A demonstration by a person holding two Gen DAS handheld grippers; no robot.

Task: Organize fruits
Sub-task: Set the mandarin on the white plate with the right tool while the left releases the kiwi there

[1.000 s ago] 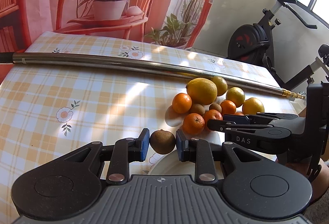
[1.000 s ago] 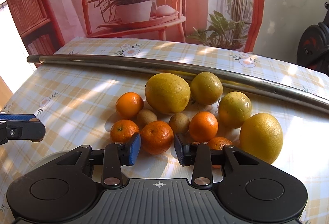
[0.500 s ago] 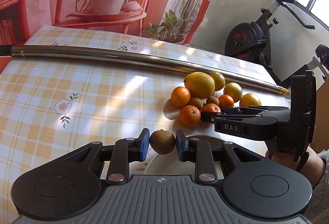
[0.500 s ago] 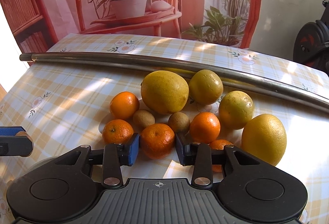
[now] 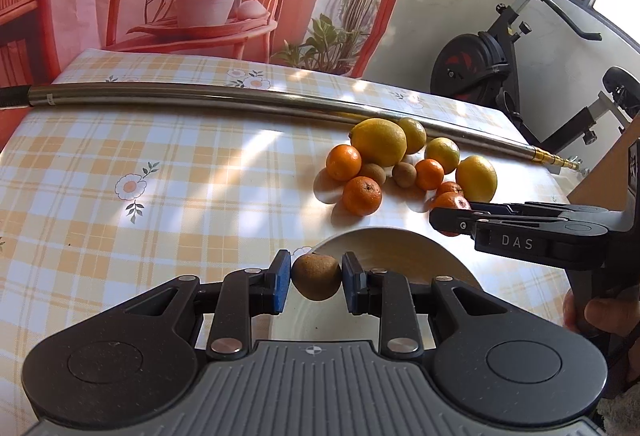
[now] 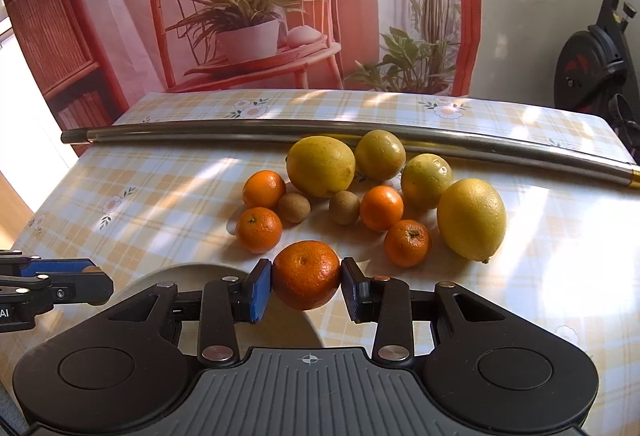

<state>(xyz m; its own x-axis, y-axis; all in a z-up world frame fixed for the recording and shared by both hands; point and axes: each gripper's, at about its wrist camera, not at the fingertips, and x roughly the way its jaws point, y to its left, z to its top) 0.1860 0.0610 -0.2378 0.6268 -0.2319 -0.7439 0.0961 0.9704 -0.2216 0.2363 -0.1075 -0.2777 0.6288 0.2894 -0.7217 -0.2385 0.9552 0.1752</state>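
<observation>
A table in a yellow plaid flowered cloth (image 6: pixel 168 196) carries a metal rod (image 6: pixel 360 130) at twelve o'clock, clustered citrus and kiwis (image 6: pixel 320 166) centrally, a white plate (image 5: pixel 384 248) at six.

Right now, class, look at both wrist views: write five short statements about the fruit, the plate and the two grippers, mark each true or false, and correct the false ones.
1. The left gripper holds a brown kiwi. True.
2. The right gripper is empty. False: its jaws are shut on a mandarin.
3. The white plate already holds several fruits. False: no fruit lies on it.
4. A long metal pole lies on the table behind the fruit pile. True.
5. Two kiwis lie in the pile on the table. True.
</observation>
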